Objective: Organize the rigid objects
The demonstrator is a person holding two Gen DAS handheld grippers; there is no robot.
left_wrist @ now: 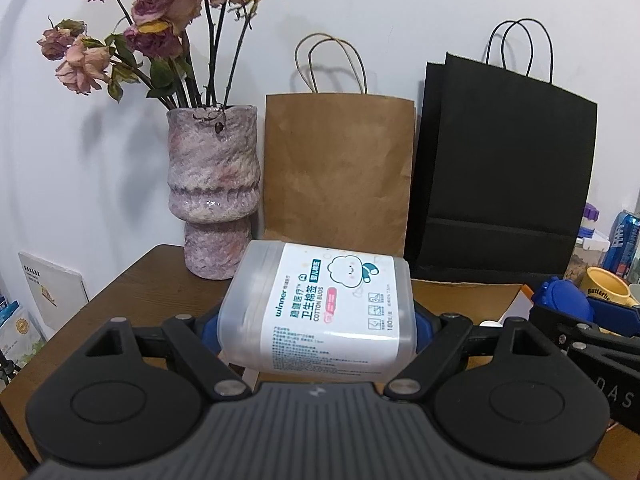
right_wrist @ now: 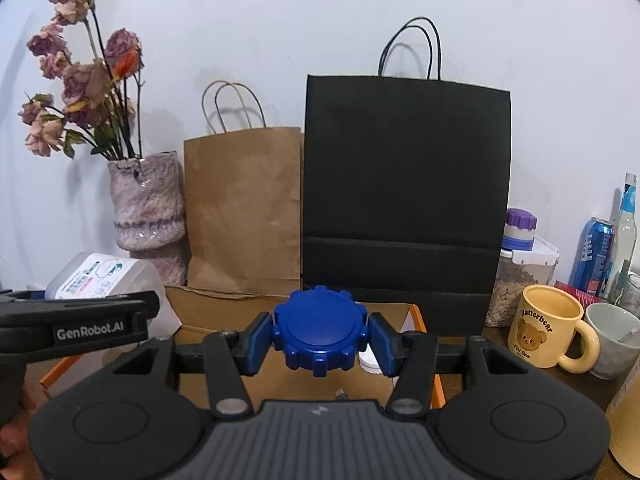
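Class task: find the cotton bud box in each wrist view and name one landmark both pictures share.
Left wrist view: cotton bud box sits centre, lying sideways in the left gripper.
Right wrist view: the box shows at left, before the vase.
Shared landmark: black paper bag.

Both wrist views close, facing shared black bag (left_wrist: 504,168)
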